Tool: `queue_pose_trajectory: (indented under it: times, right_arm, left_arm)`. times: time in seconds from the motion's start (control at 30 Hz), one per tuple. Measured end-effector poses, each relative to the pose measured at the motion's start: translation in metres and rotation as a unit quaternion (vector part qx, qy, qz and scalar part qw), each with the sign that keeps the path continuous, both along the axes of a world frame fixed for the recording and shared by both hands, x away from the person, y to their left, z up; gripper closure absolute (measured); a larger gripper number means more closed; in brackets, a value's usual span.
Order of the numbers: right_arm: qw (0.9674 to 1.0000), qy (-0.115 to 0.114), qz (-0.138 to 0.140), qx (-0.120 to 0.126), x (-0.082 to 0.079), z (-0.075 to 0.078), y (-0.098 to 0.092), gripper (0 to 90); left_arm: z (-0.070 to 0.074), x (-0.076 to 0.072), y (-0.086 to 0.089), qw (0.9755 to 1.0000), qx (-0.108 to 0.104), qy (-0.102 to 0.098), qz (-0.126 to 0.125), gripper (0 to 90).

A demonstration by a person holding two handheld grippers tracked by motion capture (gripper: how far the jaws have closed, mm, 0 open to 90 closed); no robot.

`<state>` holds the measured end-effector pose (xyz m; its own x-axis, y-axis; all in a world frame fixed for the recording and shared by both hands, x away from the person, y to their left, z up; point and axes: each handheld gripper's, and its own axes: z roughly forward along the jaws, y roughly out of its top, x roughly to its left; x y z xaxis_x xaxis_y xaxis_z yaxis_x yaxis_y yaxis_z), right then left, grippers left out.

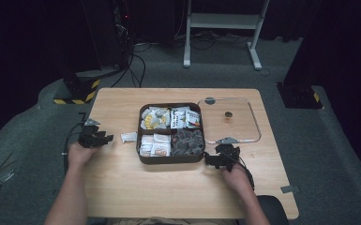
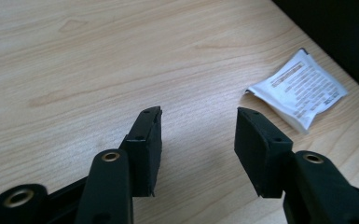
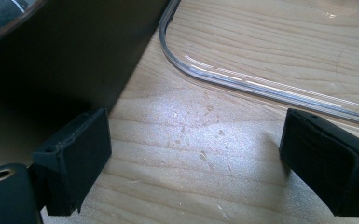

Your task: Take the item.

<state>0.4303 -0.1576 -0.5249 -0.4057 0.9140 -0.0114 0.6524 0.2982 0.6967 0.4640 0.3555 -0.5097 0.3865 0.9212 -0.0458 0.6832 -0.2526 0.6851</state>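
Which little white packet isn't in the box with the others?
The white packet lying alone on the table, between the left gripper and the brown box. The others sit inside compartments.

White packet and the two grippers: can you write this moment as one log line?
left gripper: open, empty | white packet: on table, untouched | right gripper: open, empty, beside brown tray

The sachet (image 2: 298, 91) is white with black print; the compartment tray (image 1: 143, 157) dark brown; the bench (image 1: 169, 187) pale wood grain.
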Motion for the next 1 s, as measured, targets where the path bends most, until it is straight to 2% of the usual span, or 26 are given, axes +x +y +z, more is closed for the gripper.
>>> queue_pose_trajectory:
  times: [0.13, 0.3, 0.37, 0.47, 0.53, 0.63, 0.83, 1.0]
  right_arm:
    - [1.0, 0.0, 0.0, 0.0, 0.0, 0.0, 0.0, 8.7]
    - [1.0, 0.0, 0.0, 0.0, 0.0, 0.0, 0.0, 8.7]
    - [1.0, 0.0, 0.0, 0.0, 0.0, 0.0, 0.0, 8.7]
    - [1.0, 0.0, 0.0, 0.0, 0.0, 0.0, 0.0, 8.7]
    - [1.0, 0.0, 0.0, 0.0, 0.0, 0.0, 0.0, 8.7]
    - [1.0, 0.0, 0.0, 0.0, 0.0, 0.0, 0.0, 8.7]
    - [1.0, 0.0, 0.0, 0.0, 0.0, 0.0, 0.0, 8.7]
    - [1.0, 0.0, 0.0, 0.0, 0.0, 0.0, 0.0, 8.7]
  left_arm:
    - [-0.003, 0.0, 0.001, 0.9998, 0.01, 0.018, 0.007, 52.4]
    - [-0.006, -0.003, 0.002, 0.9997, 0.02, 0.0, 0.012, 52.2]
    - [-0.008, -0.004, 0.004, 0.9998, 0.009, -0.009, 0.016, 47.5]
    - [-0.011, -0.005, 0.005, 0.9996, 0.004, -0.017, 0.021, 37.2]
    - [-0.013, -0.007, 0.005, 0.9994, 0.012, -0.027, 0.02, 35.4]
    - [-0.016, -0.008, 0.003, 0.9984, 0.012, -0.038, 0.04, 28.6]
    - [-0.018, -0.009, 0.002, 0.9978, 0.008, -0.043, 0.05, 26.6]
    - [-0.019, -0.009, 0.001, 0.9971, 0.012, -0.047, 0.059, 23.1]
